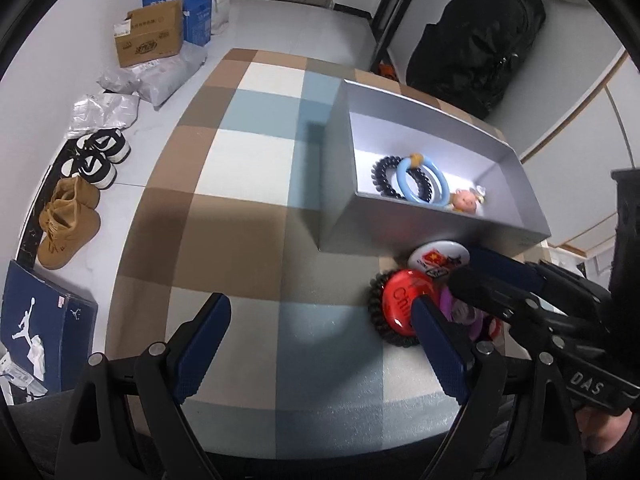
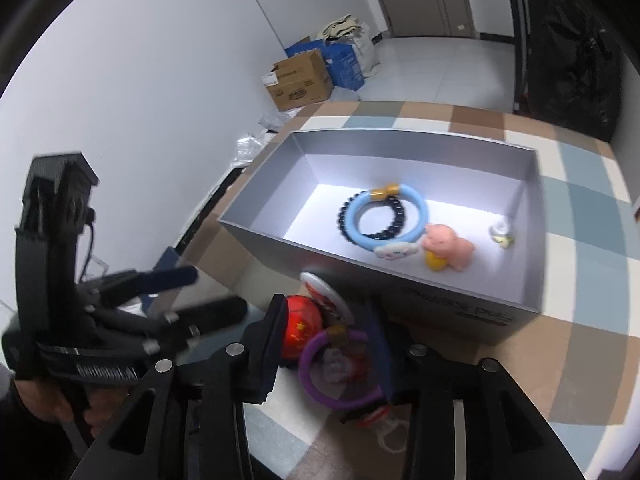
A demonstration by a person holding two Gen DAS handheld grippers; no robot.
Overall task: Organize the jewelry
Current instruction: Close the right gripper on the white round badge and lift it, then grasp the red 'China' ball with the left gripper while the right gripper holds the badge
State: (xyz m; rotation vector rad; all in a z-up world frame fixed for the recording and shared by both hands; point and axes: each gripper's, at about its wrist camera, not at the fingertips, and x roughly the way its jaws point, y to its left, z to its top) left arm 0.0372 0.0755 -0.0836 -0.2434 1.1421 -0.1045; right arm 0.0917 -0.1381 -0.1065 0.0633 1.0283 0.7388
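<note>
While shoes (image 1: 80, 184) and boxes (image 1: 150, 32) line the floor | checkered surface (image 1: 240, 184) carries grey box (image 1: 400, 224) | left claw (image 1: 320, 344) spread | right claw (image 2: 328, 344) pinching purple ring (image 2: 340, 372)

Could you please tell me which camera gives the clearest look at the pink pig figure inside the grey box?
The right wrist view: the pink pig figure lies fully exposed on the floor of the grey box. In the left wrist view the box's near wall hides most of it, leaving only its top visible.

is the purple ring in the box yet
Out. The purple ring lies on the table between the right gripper fingers, outside the box.
</note>
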